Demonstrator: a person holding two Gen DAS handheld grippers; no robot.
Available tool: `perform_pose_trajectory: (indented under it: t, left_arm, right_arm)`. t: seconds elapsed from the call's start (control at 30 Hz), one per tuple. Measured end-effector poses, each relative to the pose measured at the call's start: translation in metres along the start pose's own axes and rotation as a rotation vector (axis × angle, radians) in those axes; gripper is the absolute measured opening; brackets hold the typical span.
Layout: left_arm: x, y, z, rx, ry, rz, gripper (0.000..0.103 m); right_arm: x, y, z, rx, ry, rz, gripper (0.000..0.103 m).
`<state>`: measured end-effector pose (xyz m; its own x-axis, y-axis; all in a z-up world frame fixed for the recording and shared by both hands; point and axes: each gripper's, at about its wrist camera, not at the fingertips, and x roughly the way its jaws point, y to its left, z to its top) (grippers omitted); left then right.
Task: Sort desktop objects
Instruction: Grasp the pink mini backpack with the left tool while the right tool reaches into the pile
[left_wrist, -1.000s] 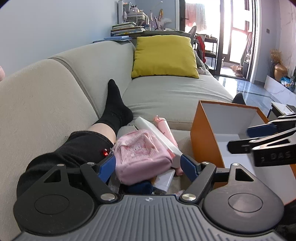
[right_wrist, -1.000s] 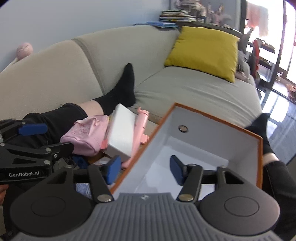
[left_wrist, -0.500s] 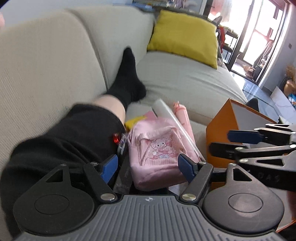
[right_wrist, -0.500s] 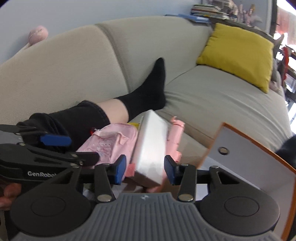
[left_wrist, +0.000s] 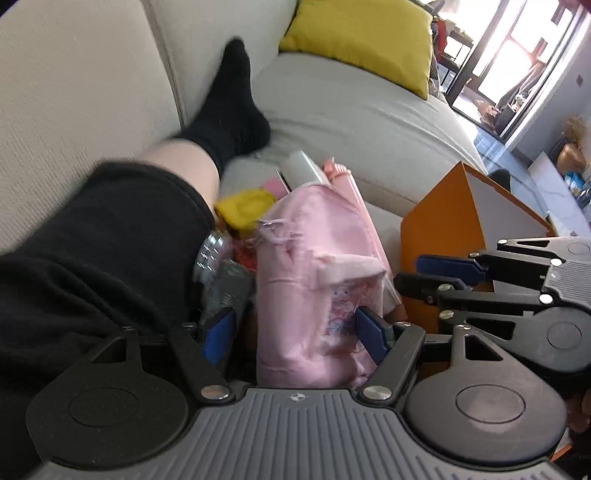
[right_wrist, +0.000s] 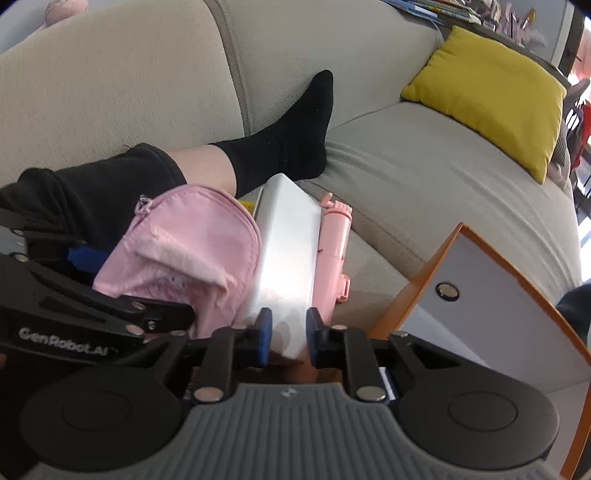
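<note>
Right gripper (right_wrist: 285, 338) closing on white box (right_wrist: 286, 254); left gripper (left_wrist: 297, 334) spread wide around pink pouch (left_wrist: 314, 280).

Box long axis directed away from right jaws toward black sock (right_wrist: 291, 136), near end between pads, narrow gaps visible both sides. Pouch upright between left jaws, right pad touching, left pad apart. Pink tube (right_wrist: 334, 251) just right of box, parallel. Orange storage box (right_wrist: 480, 280) right of both jaws. Left view only: yellow item (left_wrist: 245, 208) beyond pouch. Right view only: box full length.
</note>
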<state>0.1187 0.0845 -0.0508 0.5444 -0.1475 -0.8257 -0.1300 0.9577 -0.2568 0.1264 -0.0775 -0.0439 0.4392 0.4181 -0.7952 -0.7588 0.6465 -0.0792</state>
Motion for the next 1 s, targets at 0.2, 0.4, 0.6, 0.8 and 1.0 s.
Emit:
perform_pose_trajectory:
  t: [0.2,0.4,0.6,0.8,1.0]
  left_arm:
    - [-0.004,0.006,0.001,-0.039,-0.041,-0.041,0.063]
    - [-0.015,0.002,-0.004,-0.034,-0.106,-0.075,0.041]
    - [-0.026,-0.005,0.000,-0.017,-0.133,-0.095,0.029]
    - [-0.053,-0.007,0.005,0.047,-0.205,0.034,0.024]
    - [-0.081,-0.007,0.005,0.096,-0.264,0.130,0.024]
  right_arm:
    - [0.001,0.002,-0.001,-0.020,-0.020,-0.001,0.022]
    - [0.001,0.009,-0.004,-0.065,-0.026,0.006,0.020]
    - [0.002,0.006,-0.002,-0.061,-0.029,0.020,0.017]
    - [-0.002,-0.003,-0.002,0.000,-0.034,0.080,0.017]
    - [-0.005,-0.011,0.004,0.118,-0.063,0.200,0.026]
